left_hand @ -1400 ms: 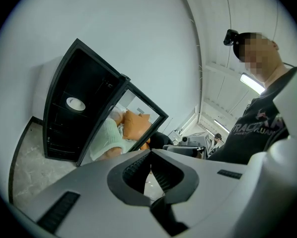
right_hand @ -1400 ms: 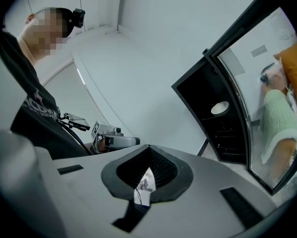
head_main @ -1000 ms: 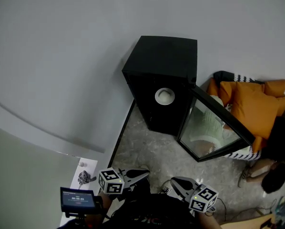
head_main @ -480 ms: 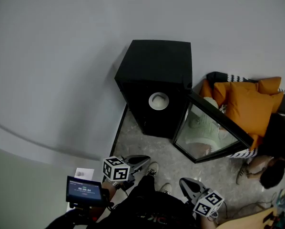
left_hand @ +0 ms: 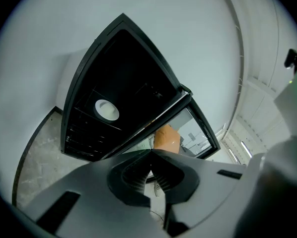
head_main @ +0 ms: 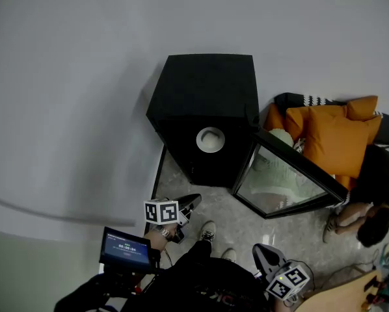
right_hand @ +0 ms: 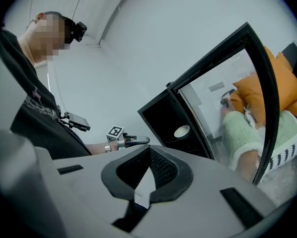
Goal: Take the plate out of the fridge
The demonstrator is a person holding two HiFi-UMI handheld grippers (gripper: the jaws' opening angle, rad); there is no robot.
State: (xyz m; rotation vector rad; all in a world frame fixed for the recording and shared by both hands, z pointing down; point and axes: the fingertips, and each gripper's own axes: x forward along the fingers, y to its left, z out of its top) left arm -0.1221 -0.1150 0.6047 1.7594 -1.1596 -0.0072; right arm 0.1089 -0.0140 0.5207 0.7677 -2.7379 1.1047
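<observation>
A small black fridge (head_main: 207, 90) stands on the floor against the wall, its glass door (head_main: 287, 186) swung open to the right. A round white plate (head_main: 210, 139) lies on a shelf inside; it also shows as the plate (left_hand: 107, 109) in the left gripper view and the plate (right_hand: 182, 131) in the right gripper view. My left gripper (head_main: 194, 201) is shut and empty, pointing at the fridge from a short way in front of it. My right gripper (head_main: 258, 250) hangs lower right, farther back, shut and empty. Both pairs of jaws meet with nothing between them: left gripper (left_hand: 150, 151), right gripper (right_hand: 149, 148).
A person (head_main: 367, 203) sits on the floor behind the open door, beside orange cushions (head_main: 334, 138). A green-sleeved arm (right_hand: 240, 133) shows through the glass. A small lit screen (head_main: 125, 248) is mounted by my left hand. Stone floor (head_main: 201, 194) lies before the fridge.
My left gripper has moved forward and down toward the fridge's open front, rolling a little. The right gripper has drifted back toward the lower right. The plate and door have not moved.
</observation>
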